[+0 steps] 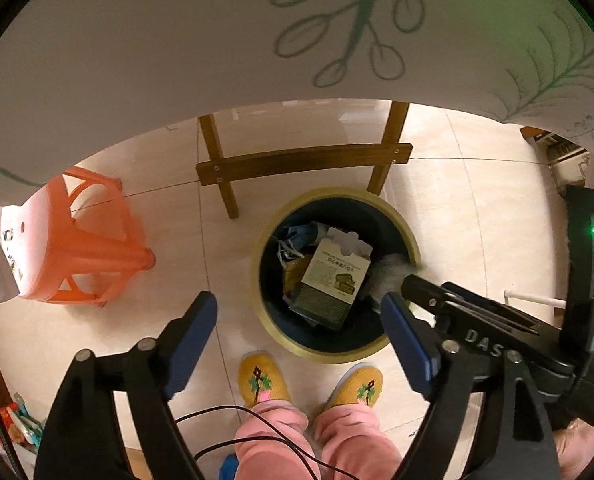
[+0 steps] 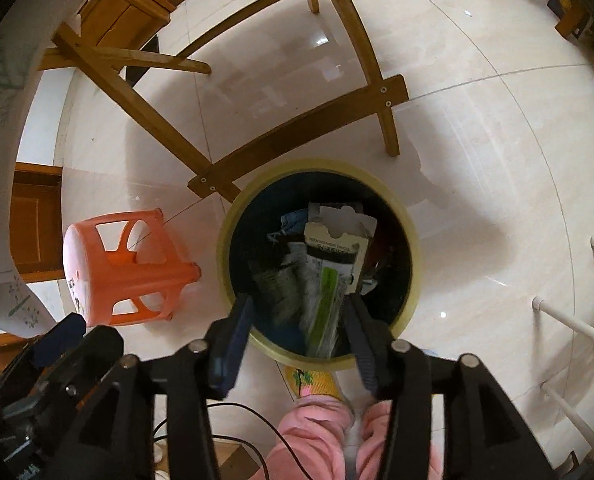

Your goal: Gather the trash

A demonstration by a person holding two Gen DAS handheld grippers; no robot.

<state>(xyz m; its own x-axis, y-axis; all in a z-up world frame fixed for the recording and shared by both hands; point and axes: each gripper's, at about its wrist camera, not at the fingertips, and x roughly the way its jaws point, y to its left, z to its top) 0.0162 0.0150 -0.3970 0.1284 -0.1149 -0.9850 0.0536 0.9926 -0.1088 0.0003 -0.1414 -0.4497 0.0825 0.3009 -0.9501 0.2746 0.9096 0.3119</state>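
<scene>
A round dark bin with a yellow rim [image 1: 401, 224] [image 2: 411, 240] stands on the tiled floor, holding a cardboard box [image 1: 331, 280] [image 2: 339, 236] and other scraps. My left gripper [image 1: 299, 332] is open and empty, just above the bin's near edge. My right gripper [image 2: 299, 332] is open above the bin; a blurred silver and green wrapper [image 2: 321, 308] lies between its fingers, over the bin, and no pad presses on it. The right gripper's tip also shows in the left wrist view [image 1: 413, 284] beside a blurred grey scrap [image 1: 389, 276].
An orange plastic stool [image 1: 77, 240] [image 2: 125, 268] lies to the left of the bin. Wooden table legs and a crossbar [image 1: 305, 162] [image 2: 297, 132] stand behind it. A white leaf-print tablecloth [image 1: 177, 60] hangs above. The person's yellow slippers [image 1: 263, 376] are near the bin.
</scene>
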